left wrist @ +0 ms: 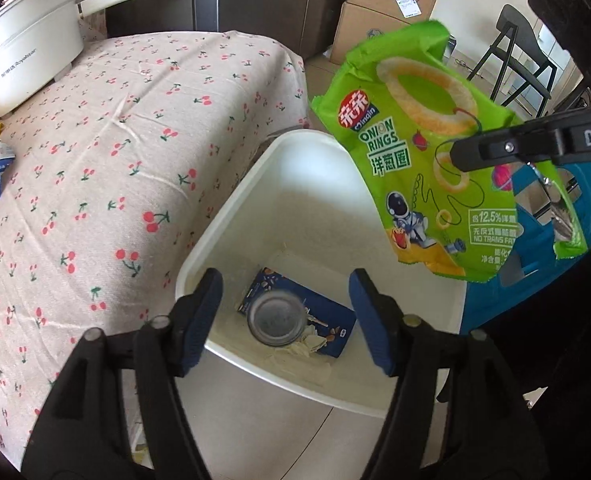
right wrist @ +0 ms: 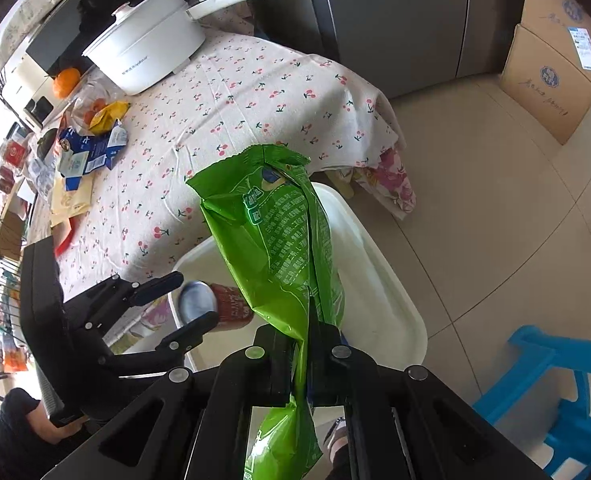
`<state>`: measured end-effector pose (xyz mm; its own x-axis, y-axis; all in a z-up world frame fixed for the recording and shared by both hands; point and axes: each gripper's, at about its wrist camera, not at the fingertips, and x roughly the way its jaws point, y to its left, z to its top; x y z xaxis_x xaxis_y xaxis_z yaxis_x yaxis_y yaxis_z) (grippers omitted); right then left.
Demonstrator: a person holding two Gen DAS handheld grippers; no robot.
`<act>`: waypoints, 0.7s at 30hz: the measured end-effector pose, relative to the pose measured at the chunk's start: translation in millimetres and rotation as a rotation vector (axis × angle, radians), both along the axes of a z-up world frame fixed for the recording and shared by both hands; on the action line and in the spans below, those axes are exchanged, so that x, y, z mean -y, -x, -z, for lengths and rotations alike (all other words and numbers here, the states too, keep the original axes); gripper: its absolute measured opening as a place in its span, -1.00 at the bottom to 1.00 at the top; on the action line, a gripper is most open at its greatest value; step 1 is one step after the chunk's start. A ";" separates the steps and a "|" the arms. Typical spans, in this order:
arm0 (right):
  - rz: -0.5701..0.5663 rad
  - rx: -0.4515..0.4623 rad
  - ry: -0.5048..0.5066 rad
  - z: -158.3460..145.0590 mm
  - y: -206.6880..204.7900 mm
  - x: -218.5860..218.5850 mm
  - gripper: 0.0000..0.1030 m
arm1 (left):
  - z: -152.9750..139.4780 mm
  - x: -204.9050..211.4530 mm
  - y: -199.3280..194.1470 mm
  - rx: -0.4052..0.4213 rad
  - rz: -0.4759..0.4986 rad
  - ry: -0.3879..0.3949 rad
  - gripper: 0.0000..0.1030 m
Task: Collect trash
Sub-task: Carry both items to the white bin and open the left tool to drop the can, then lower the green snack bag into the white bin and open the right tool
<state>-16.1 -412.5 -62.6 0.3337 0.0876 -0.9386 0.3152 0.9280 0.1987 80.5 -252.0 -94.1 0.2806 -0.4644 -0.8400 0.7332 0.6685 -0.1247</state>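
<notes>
A white bin [left wrist: 255, 192] stands on the floor beside the table; it also shows in the right wrist view [right wrist: 375, 272]. Inside lie a blue carton [left wrist: 335, 324] and crumpled paper. My left gripper [left wrist: 285, 316] is open above the bin's near rim, and a can [left wrist: 276, 319] blurs between its fingers, end-on and apart from both pads. In the right wrist view the red can [right wrist: 223, 306] is in the air between the open left gripper [right wrist: 183, 300] fingers. My right gripper [right wrist: 307, 344] is shut on a green onion-rings bag [right wrist: 279, 240], held over the bin [left wrist: 427, 152].
The table with a cherry-print cloth [left wrist: 115, 140] holds a white pot [left wrist: 23, 48], blue cartons [right wrist: 91, 148], yellow wrappers and an orange [right wrist: 66, 80]. A blue plastic stool [right wrist: 567, 392] stands right of the bin. Cardboard boxes [right wrist: 555, 60] and a black chair [left wrist: 515, 52] stand further off.
</notes>
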 end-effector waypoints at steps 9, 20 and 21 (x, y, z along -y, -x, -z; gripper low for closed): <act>0.013 -0.074 -0.047 22.0 0.9 2.5 -0.89 | -30.3 -45.8 2.3 0.064 -0.093 -0.001 0.64; 0.034 -0.091 -0.026 26.4 -8.8 -8.6 0.06 | -53.8 -96.4 6.9 0.118 -0.213 0.006 0.90; 0.030 -0.088 -0.025 25.7 -10.7 -11.1 0.07 | -54.8 -101.1 7.4 0.121 -0.222 0.006 0.91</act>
